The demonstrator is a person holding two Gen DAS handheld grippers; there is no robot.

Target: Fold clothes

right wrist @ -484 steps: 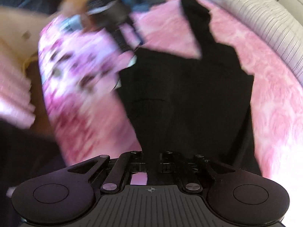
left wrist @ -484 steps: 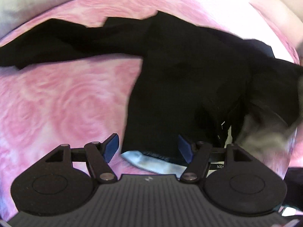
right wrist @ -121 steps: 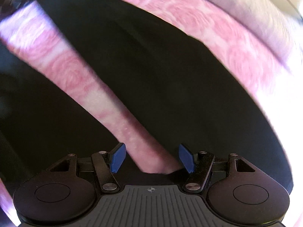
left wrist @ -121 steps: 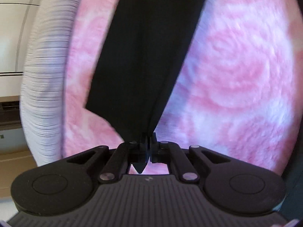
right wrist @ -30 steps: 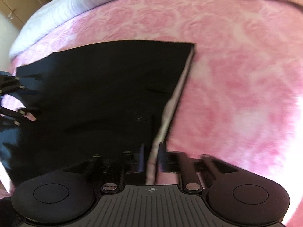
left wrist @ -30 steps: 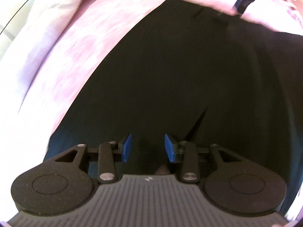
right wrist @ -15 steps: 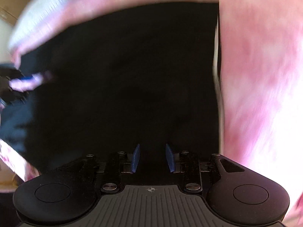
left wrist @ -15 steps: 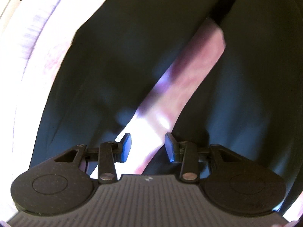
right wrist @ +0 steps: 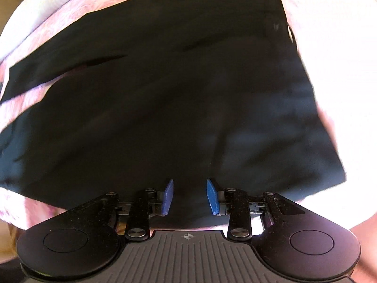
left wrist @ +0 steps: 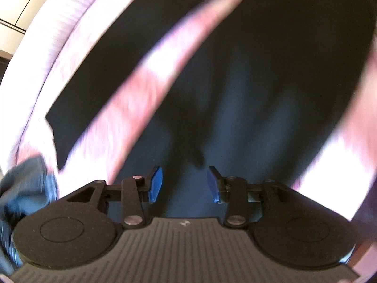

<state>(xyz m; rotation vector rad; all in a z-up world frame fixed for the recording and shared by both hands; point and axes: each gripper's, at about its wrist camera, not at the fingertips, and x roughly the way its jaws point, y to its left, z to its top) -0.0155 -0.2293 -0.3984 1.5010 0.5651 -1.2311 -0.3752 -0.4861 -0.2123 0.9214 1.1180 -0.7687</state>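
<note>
Comparing with a second ago, the right tongs (right wrist: 189, 197), which then pinched the black garment's (right wrist: 179, 99) edge, now stand parted with nothing between the blue pads, hovering just over the cloth. The left tongs (left wrist: 184, 184) were already parted then and remain so, empty, though their view has swung from a solid black field to one split by a pink band. So neither tool holds the garment at present; it lies spread on the pink rose-patterned bedspread (left wrist: 132, 99).

By my judgement a fold or a smoothing pass has just been let go, and the piece is part-way shaped: in the right view it forms a broad, fairly flat block with a straight right edge, while at the left two strips part with the bedspread showing between them. Whether further folds are needed cannot be settled from this.

Counted: two tongs, both unloaded; one black garment, showing two long limbs (legs or sleeves, I cannot tell which) in the left view; one bedspread; one blurred bluish-grey bundle (left wrist: 26, 188) at the left view's lower left edge, unidentifiable.
</note>
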